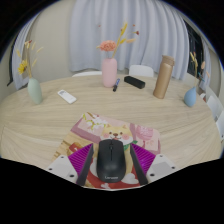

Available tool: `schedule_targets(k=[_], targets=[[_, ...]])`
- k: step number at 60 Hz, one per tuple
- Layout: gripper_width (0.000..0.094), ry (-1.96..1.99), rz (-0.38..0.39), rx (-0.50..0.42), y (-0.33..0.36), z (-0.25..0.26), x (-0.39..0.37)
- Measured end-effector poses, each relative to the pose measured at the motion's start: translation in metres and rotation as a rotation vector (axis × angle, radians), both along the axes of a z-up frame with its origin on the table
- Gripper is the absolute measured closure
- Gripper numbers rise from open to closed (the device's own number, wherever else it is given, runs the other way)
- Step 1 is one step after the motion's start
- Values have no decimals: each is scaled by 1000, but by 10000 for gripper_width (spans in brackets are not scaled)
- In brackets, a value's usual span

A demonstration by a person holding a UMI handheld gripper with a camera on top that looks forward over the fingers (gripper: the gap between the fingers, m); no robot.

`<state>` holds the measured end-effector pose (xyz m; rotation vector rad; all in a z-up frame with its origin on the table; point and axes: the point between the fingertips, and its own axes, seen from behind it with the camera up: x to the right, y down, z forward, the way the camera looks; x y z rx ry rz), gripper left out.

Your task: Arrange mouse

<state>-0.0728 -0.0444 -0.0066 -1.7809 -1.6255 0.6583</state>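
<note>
The tongs (110,172) grip a black mouse (110,161) between both magenta pads (81,160), narrowed to its width. It sits over a cartoon-printed mousepad (118,133) on the wooden tabletop (60,125). Beyond stand a pink vase (108,72) and a copper flask (162,78).

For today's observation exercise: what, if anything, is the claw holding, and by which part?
The claw holds the black mouse, its pink-padded fingers pressing on the mouse's left and right sides.
</note>
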Motion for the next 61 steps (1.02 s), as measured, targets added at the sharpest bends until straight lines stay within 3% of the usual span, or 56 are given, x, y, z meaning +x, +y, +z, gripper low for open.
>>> schedule_targets(k=[2,3,22,40,61], targets=[[76,6,-8,0,0,7,2],[63,10,-13,-2,-1,11,3],[85,51,3,-53,-67,101,115],[88,-9,-3,-33,-118,100,256],[87,-20,-1,25,-116,99,296]])
